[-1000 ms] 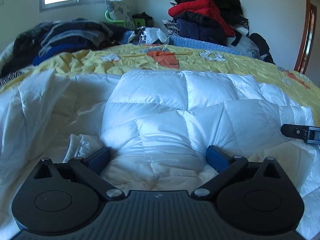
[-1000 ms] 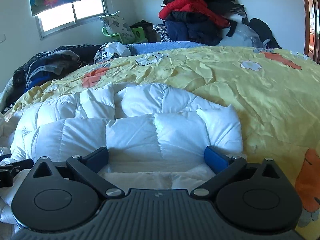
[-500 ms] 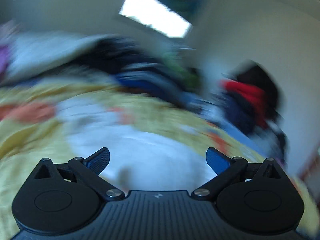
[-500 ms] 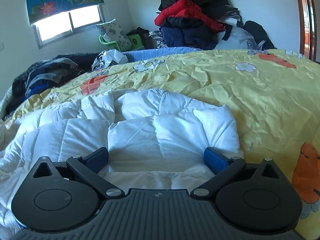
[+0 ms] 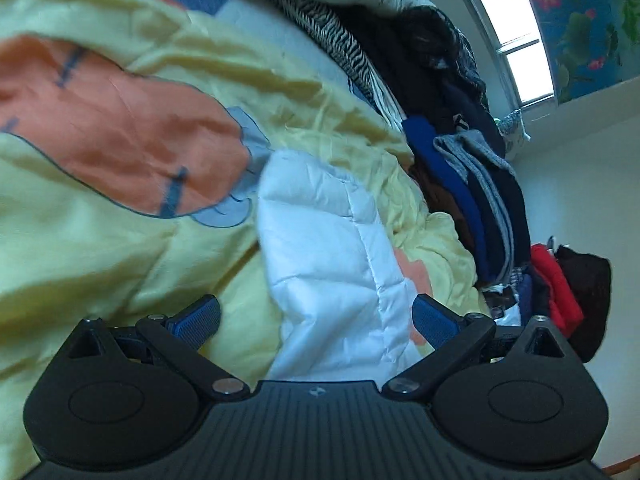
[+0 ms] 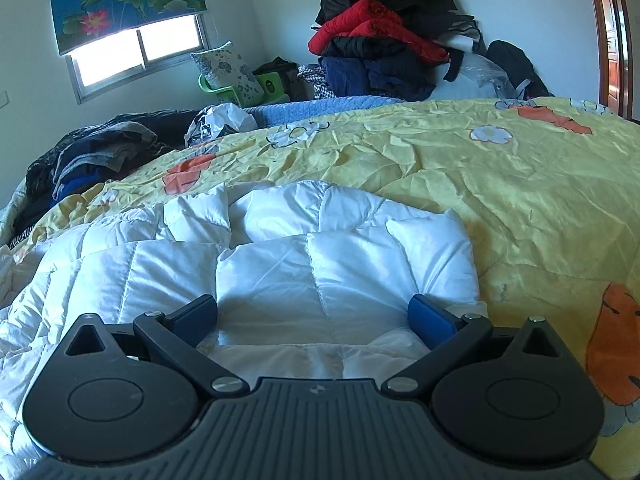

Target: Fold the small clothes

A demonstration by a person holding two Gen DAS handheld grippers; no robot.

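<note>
White quilted puffer jacket (image 6: 304, 276) lies flat and puffy on the yellow bedspread (image 6: 500, 200), spread right ahead of the right tongs (image 6: 314, 316), one part (image 5: 332, 256) reaching between the left tongs (image 5: 316, 320).

We see a yellow bedspread (image 6: 520, 200), a clothes pile (image 6: 384, 56) against the wall, and a window (image 6: 136, 56).

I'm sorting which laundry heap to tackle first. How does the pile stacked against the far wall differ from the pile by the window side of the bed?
The wall pile is heaped tall, while the window-side pile lies low and spread along the bed's edge. The wall pile has a bright red garment between black and navy pieces; the window-side pile shows mostly black, grey and blue. Both are loose, unfolded dark clothes.
</note>
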